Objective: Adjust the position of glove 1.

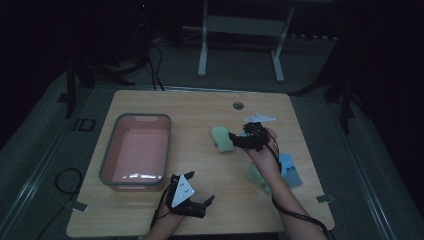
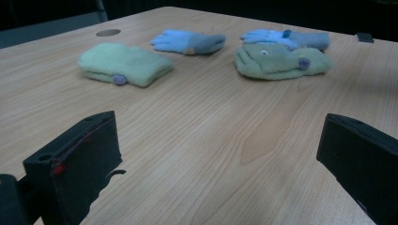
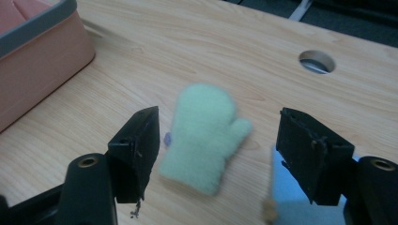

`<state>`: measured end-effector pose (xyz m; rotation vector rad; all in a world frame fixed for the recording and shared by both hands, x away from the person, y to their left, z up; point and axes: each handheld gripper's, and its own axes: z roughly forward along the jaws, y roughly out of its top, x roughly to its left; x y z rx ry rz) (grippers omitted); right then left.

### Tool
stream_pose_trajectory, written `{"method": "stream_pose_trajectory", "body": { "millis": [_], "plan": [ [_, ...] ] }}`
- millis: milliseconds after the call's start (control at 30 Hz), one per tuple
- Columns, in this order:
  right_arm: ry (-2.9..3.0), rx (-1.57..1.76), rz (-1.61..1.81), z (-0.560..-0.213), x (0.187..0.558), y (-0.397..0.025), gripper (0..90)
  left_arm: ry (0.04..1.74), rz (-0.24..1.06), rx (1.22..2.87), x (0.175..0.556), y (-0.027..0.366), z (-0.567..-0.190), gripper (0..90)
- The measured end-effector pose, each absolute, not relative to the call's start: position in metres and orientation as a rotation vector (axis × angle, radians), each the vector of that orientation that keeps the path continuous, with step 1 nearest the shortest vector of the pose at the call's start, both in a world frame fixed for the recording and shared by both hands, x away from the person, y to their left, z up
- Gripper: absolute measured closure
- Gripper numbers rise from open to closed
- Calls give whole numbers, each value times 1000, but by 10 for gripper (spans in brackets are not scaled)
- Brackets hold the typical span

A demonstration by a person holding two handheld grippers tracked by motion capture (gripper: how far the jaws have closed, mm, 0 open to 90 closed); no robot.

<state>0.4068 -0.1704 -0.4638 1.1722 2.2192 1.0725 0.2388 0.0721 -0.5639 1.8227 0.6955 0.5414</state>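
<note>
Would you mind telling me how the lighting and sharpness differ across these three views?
High view: dim overall, dark surroundings, a pale glare patch inside the pink bin. Left gripper view: brighter, the gloves sharp, the open left gripper shadowed. Right gripper view: the green mitten is blurred between the open right gripper jaws.

The left claw [image 1: 207, 202] sits low near the person's side of the bench, jaws spread wide and holding nothing, its forearm coming in short from below. The right claw [image 1: 234, 138] is stretched forward on a long forearm, jaws likewise parted wide.
</note>
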Motion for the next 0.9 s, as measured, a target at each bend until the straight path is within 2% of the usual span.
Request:
{"method": "stream_pose_trajectory", "body": {
  "millis": [433,567,633,900],
  "plan": [
    [2320,1127,963,-496,438,-133,522,692,539,1820,239,72,-564,2],
    [2342,1115,942,-505,445,-129,527,692,538,1820,239,72,-564,2],
    [2357,1122,924,-514,452,-125,565,693,538,1820,239,72,-564,2],
    [2387,1188,856,-534,469,-122,607,690,538,1819,239,72,-564,2]
  ]
}}
